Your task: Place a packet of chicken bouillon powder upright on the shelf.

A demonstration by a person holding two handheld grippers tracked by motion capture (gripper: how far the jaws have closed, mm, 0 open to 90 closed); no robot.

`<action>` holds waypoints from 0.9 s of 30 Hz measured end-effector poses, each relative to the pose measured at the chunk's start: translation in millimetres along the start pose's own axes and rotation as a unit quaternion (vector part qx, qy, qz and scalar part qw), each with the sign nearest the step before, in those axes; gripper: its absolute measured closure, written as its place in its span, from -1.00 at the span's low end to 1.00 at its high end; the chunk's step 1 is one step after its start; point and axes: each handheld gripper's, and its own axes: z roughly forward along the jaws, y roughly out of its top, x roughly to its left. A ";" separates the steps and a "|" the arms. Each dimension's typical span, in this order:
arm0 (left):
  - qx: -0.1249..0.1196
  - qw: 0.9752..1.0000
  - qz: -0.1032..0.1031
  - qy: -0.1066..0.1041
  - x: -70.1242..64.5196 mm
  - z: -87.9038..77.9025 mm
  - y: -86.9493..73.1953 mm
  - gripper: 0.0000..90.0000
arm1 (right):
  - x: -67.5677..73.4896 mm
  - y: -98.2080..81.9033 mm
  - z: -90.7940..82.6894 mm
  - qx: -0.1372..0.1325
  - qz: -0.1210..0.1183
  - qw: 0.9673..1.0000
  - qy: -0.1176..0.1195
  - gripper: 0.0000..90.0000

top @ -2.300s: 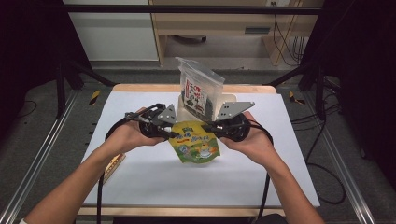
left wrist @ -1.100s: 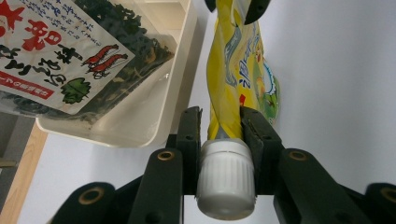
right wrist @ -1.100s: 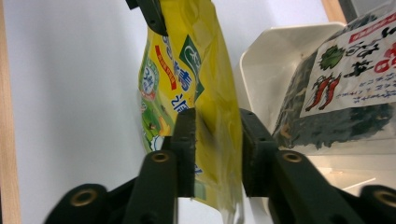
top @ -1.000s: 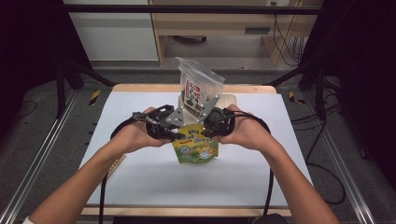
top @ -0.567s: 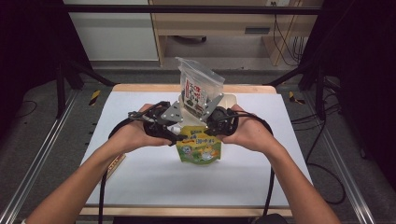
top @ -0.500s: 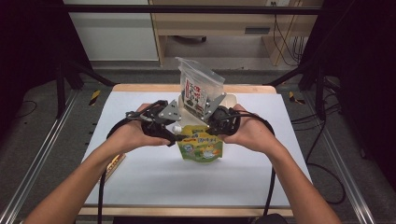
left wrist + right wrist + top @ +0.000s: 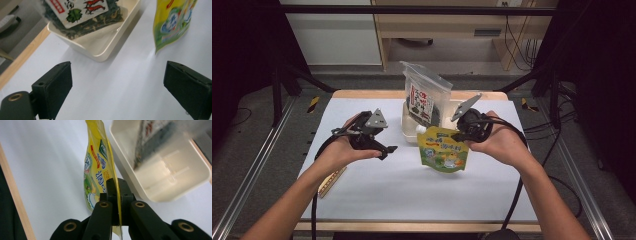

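Right gripper (image 7: pixel 458 136) fingers clamp the yellow-green spouted foil pouch (image 7: pixel 443 155) above the bench (image 7: pixel 412 192); cream plastic tray (image 7: pixel 409 126) lies at 11 o'clock. Left gripper (image 7: pixel 384 148) fingers have just opened wide, empty.

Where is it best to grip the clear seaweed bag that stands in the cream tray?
Probably the flat sealed top edge of the clear plastic seaweed bag, from above: it stands upright, leaning, in the cream plastic tray, so the top is free, while the tray wall covers its base.

Left claw (image 7: pixel 120 92) agape over white table (image 7: pixel 112 82); yellow pouch (image 7: pixel 172 22), cream tray (image 7: pixel 107 47) beyond
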 end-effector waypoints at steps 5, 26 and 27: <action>0.005 0.999 -0.029 0.020 1.8 8.1 -17.7 -0.84 | -13.5 -16.8 -11.4 0.004 0.048 0.999 -0.017 1.00; -0.003 0.996 -0.067 0.064 -25.7 33.6 -63.7 -0.85 | -48.9 -57.1 -55.4 -0.016 0.178 0.980 -0.082 1.00; -0.001 0.996 -0.063 0.069 -26.2 33.5 -67.0 -0.85 | -50.4 -56.7 -56.0 -0.019 0.186 0.979 -0.084 1.00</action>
